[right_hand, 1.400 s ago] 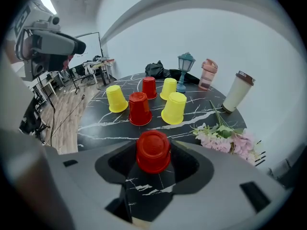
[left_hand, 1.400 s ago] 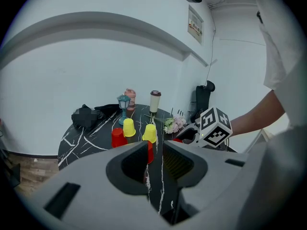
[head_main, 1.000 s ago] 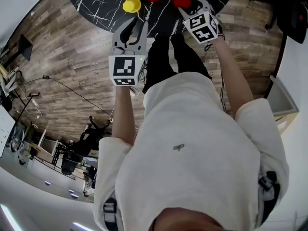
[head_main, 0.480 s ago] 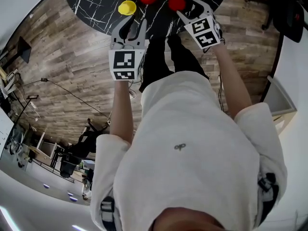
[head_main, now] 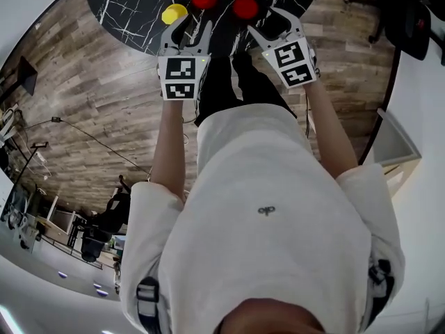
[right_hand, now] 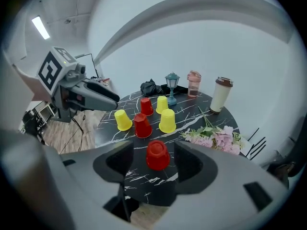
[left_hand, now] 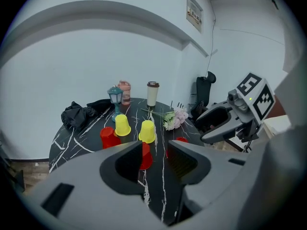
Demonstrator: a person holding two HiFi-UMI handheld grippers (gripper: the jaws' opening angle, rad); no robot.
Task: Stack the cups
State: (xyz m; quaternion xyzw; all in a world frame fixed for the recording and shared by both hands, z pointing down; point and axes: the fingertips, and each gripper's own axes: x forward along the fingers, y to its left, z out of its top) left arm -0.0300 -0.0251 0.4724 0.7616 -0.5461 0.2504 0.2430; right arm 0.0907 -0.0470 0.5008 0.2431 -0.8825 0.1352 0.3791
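Note:
Several upturned red and yellow cups stand on the round black marble table [head_main: 132, 5]. In the right gripper view the nearest red cup [right_hand: 157, 155] stands on the table beyond my right gripper [right_hand: 151, 164], whose jaws are wide open and apart from it. Behind it are a red cup [right_hand: 142, 125] and yellow cups [right_hand: 123, 120] [right_hand: 167, 120]. My left gripper [left_hand: 156, 157] hangs over the table's near edge, its jaws opening with nothing between them; a red cup [left_hand: 144, 155] shows beyond the gap. In the head view, both grippers [head_main: 185, 37] [head_main: 268, 23] are at the table's near edge.
At the table's far side stand a small teal lamp [right_hand: 172, 87], a pink bottle [right_hand: 194, 84], a lidded coffee cup [right_hand: 220, 95] and a black cloth [right_hand: 151, 86]. Pink flowers [right_hand: 213, 138] lie at the right. Wood floor [head_main: 83, 103] surrounds the table.
Both grippers have moved forward to the table's edge, and more cups have come into the head view. The left jaws stand a little wider.

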